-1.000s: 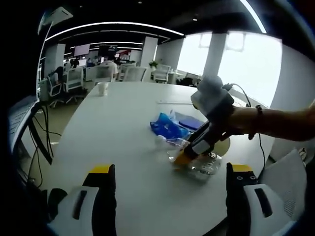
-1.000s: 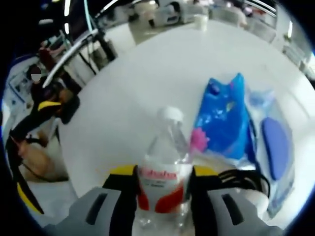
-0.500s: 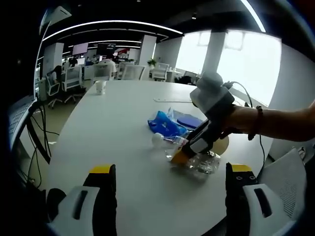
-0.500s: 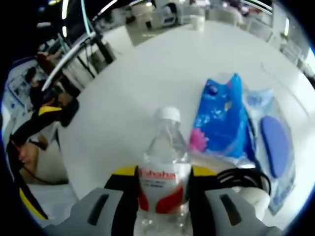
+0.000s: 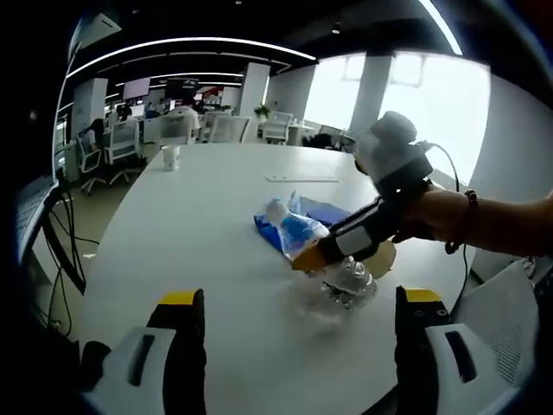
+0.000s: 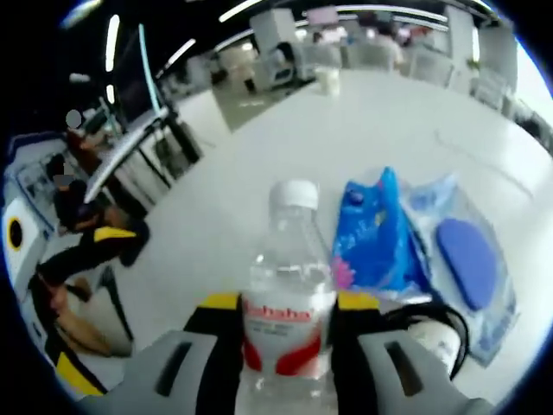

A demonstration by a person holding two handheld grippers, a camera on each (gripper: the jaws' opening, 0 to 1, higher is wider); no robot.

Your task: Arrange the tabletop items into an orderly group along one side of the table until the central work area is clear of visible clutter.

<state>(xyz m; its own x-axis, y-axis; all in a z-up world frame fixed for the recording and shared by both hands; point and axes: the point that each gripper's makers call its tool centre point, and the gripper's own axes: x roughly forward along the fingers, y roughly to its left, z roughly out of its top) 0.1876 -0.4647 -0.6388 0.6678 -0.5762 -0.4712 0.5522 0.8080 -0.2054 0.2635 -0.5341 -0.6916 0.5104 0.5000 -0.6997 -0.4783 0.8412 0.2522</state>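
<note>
A clear water bottle point(image 6: 287, 303) with a white cap and a red label sits between my right gripper's point(image 6: 287, 313) yellow-tipped jaws, which are shut on it. In the left gripper view the right gripper point(image 5: 321, 258) holds the water bottle point(image 5: 346, 277) tilted and lifted a little off the white table point(image 5: 216, 225). Behind the bottle lies a blue tissue pack point(image 6: 374, 232) point(image 5: 289, 232) and a clear bag with a blue disc point(image 6: 467, 255). My left gripper point(image 5: 294, 346) hangs open over the table's near edge with nothing between its jaws.
A paper cup point(image 5: 170, 156) point(image 6: 327, 79) stands far down the table. A thin strip point(image 5: 301, 179) lies beyond the tissue pack. A black cable point(image 6: 432, 316) coils by the bottle. Office chairs point(image 5: 130, 138) and desks ring the table.
My right gripper has tipped the bottle up off the table, cap rising toward the tissue pack. The left gripper has stayed open and about in place.
</note>
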